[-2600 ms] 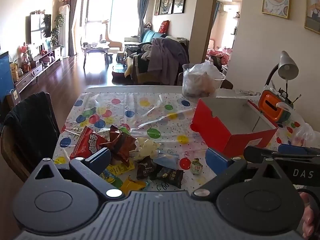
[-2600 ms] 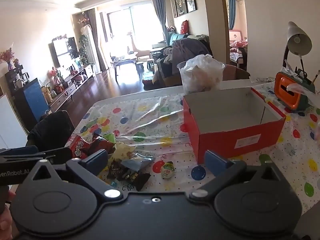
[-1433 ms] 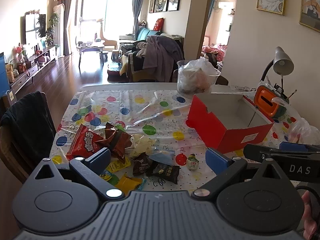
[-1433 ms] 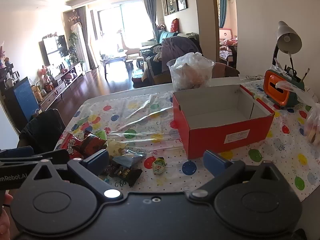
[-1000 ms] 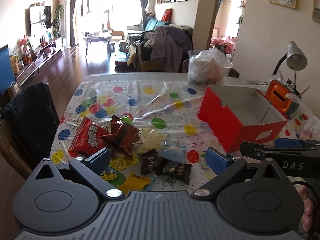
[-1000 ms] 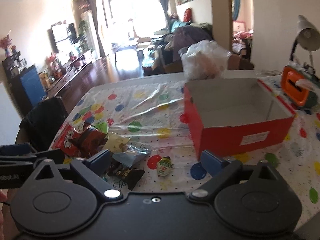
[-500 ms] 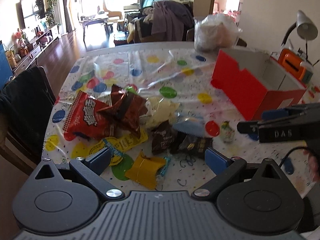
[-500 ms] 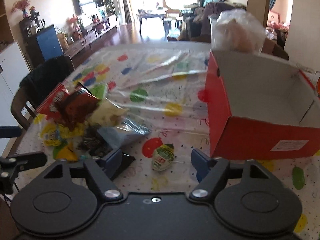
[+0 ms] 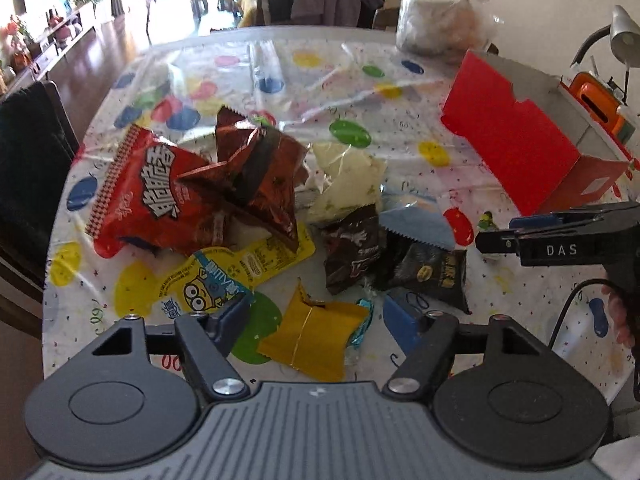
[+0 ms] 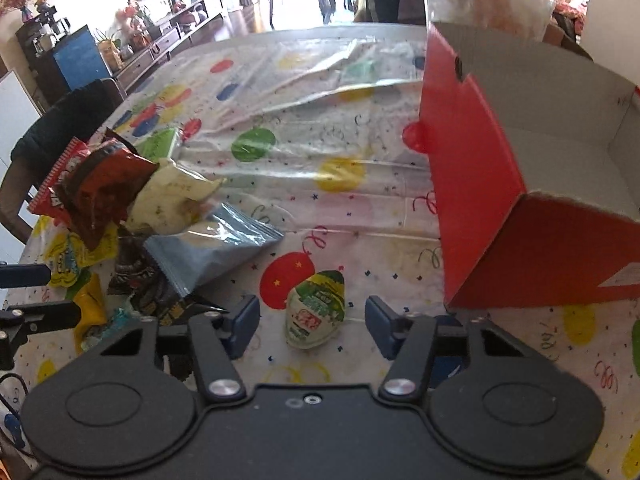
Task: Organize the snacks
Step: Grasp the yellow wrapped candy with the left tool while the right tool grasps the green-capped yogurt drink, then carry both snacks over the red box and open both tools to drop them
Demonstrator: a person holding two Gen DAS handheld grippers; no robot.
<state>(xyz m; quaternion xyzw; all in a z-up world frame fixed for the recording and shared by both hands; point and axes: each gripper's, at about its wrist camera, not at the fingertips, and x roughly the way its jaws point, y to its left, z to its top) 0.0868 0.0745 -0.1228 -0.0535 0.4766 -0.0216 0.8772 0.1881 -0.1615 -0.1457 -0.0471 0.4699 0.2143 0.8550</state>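
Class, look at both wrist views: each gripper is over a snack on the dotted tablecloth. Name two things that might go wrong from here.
1. The right gripper is closing around the small egg-shaped snack; being rounded, it may squirt out.
2. The left gripper is closing over the yellow packet, whose edge overlaps a teal wrapper; both may lift together.

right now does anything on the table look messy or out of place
Yes. The snack packets lie in a loose overlapping heap instead of inside the red box, which looks empty. One green egg-shaped snack sits apart from the heap, between the right gripper's closing jaws.
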